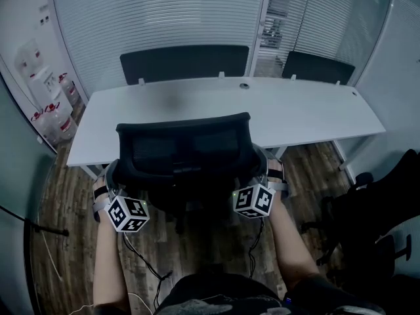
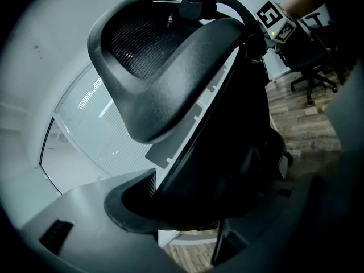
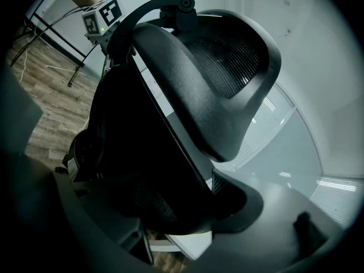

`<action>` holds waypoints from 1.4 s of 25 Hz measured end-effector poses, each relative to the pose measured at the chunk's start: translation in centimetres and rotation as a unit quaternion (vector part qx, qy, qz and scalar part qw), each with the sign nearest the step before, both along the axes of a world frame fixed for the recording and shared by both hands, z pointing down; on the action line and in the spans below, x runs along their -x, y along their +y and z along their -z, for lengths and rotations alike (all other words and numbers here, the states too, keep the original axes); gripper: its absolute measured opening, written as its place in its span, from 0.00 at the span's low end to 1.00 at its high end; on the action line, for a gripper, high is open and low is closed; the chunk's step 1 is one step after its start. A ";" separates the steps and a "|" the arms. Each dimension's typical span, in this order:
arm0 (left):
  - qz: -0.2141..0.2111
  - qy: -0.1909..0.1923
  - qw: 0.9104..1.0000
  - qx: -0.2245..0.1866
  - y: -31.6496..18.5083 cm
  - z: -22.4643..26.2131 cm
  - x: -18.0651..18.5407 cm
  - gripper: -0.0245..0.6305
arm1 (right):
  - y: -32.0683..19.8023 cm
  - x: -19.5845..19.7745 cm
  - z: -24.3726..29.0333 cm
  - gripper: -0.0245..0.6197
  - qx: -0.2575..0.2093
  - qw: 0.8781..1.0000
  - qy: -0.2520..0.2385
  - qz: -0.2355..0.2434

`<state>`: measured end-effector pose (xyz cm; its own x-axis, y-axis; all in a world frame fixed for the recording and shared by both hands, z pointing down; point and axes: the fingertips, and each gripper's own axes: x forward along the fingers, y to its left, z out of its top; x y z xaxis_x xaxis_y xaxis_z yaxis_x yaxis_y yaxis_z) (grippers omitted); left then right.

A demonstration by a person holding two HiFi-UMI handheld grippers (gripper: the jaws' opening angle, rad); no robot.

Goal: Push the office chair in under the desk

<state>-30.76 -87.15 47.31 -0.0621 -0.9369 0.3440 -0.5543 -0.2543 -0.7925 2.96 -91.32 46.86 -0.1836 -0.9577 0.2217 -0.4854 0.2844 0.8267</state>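
A black mesh office chair (image 1: 184,153) stands in front of the long white desk (image 1: 295,113), with its back toward me and its seat near the desk's front edge. My left gripper (image 1: 113,179) sits at the left edge of the chair's back, and my right gripper (image 1: 266,176) sits at the right edge. In the left gripper view the jaws (image 2: 193,220) close around the rim of the back, below the headrest (image 2: 165,78). The right gripper view shows the same: the jaws (image 3: 187,220) hold the opposite rim under the headrest (image 3: 216,78).
Two dark chairs (image 1: 184,63) (image 1: 318,67) stand behind the desk against the blinds. Another black office chair (image 1: 374,209) is close on my right. Water bottles (image 1: 49,120) stand at the left wall. Cables hang from both grippers over the wooden floor (image 1: 197,248).
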 end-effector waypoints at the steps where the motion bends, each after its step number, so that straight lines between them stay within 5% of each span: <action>1: 0.000 0.000 1.000 0.001 0.0 0.0 0.0 0.48 | 0.0 0.0 0.0 0.51 0.000 1.000 0.001 0.000; 11: 0.004 -0.011 1.000 -0.001 0.1 0.0 0.1 0.49 | 0.1 -0.2 -0.1 0.51 0.020 1.000 0.014 -0.008; 17: 0.041 -0.013 0.999 -0.023 1.9 0.3 1.1 0.49 | 1.7 -1.3 0.4 0.51 0.014 0.999 -0.008 -0.033; 21: 0.057 0.066 0.996 -0.031 4.5 0.4 1.0 0.48 | 3.8 -2.3 1.0 0.51 0.010 0.997 -0.052 -0.054; 25: 0.042 0.173 0.983 -0.042 7.2 1.3 -1.2 0.48 | 6.6 -2.5 2.1 0.51 0.016 0.992 -0.111 -0.059; 29: 0.026 0.212 0.975 -0.056 10.1 3.1 -3.0 0.44 | 10.1 -1.9 4.3 0.51 0.000 0.988 -0.144 -0.052; 35: 0.013 0.267 0.958 -0.107 16.0 6.8 -4.3 0.24 | 16.2 -0.2 6.2 0.51 0.019 0.978 -0.209 -0.022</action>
